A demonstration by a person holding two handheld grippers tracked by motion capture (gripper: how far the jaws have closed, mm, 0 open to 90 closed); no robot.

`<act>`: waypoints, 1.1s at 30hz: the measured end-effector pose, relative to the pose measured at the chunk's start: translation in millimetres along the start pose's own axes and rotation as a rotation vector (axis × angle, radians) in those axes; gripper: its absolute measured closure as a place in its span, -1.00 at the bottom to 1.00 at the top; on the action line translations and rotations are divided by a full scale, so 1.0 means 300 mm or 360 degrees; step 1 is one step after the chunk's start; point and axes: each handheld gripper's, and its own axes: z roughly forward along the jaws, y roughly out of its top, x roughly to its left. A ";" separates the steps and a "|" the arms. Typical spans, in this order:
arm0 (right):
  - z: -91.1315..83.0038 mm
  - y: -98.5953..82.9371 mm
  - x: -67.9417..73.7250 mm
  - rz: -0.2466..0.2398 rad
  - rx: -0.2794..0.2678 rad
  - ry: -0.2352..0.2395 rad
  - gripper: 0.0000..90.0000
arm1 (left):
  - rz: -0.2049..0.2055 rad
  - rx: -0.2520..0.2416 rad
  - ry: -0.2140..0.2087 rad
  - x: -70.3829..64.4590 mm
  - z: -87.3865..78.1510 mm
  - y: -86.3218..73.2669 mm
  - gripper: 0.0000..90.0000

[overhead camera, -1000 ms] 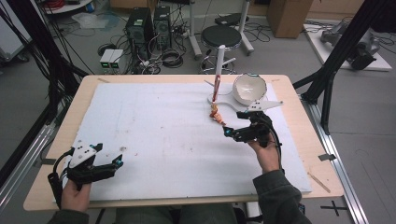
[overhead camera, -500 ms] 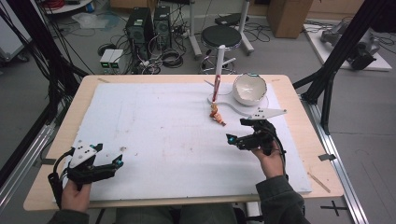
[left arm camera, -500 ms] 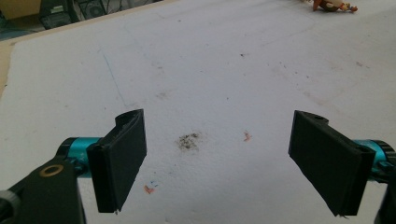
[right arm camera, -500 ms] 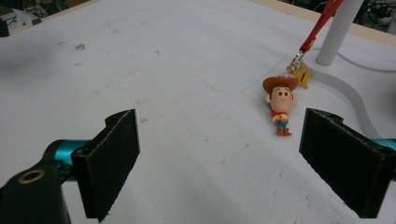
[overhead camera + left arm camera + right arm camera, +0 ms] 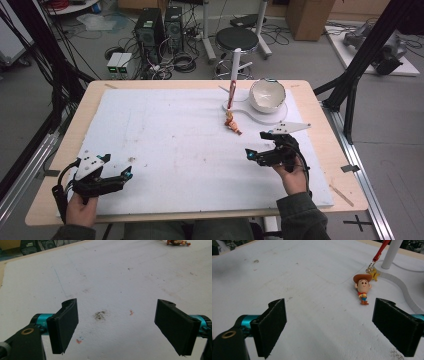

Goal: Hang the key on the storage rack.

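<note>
The white foam-covered table (image 5: 165, 130) is spreading out under both tools. The right gripper (image 5: 261, 156) is hovering with its jaws standing wide apart, gripping nothing; the left gripper (image 5: 107, 176) is resting far off to its side, jaws likewise spread and empty. Ahead of the right gripper and slightly toward its right jaw, the cowboy figure keychain (image 5: 362, 289) is lying flat, its long axis running away from the tool: boots pointing back toward the jaws, hat pointing on toward the red strap (image 5: 380, 250) and white post (image 5: 392, 252). It is looking light, small and rigid, probably slick plastic; pinching across the head or body seems safest.
</note>
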 end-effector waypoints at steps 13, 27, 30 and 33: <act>-0.024 -0.057 -0.003 0.0031 -0.0031 -0.0007 -0.75 | 0.0003 0.0001 -0.0026 -0.005 0.002 -0.004 -0.56; -0.064 -0.101 -0.007 0.0043 -0.0065 -0.0029 -0.75 | 0.0020 0.0023 -0.0093 -0.010 0.008 -0.008 -0.56; -0.064 -0.110 -0.008 0.0045 -0.0071 -0.0025 -0.75 | 0.0030 0.0026 -0.0101 -0.011 0.009 -0.007 -0.56; -0.055 -0.115 -0.008 0.0040 -0.0060 -0.0007 -0.75 | 0.0026 0.0022 -0.0103 -0.012 0.011 -0.005 -0.56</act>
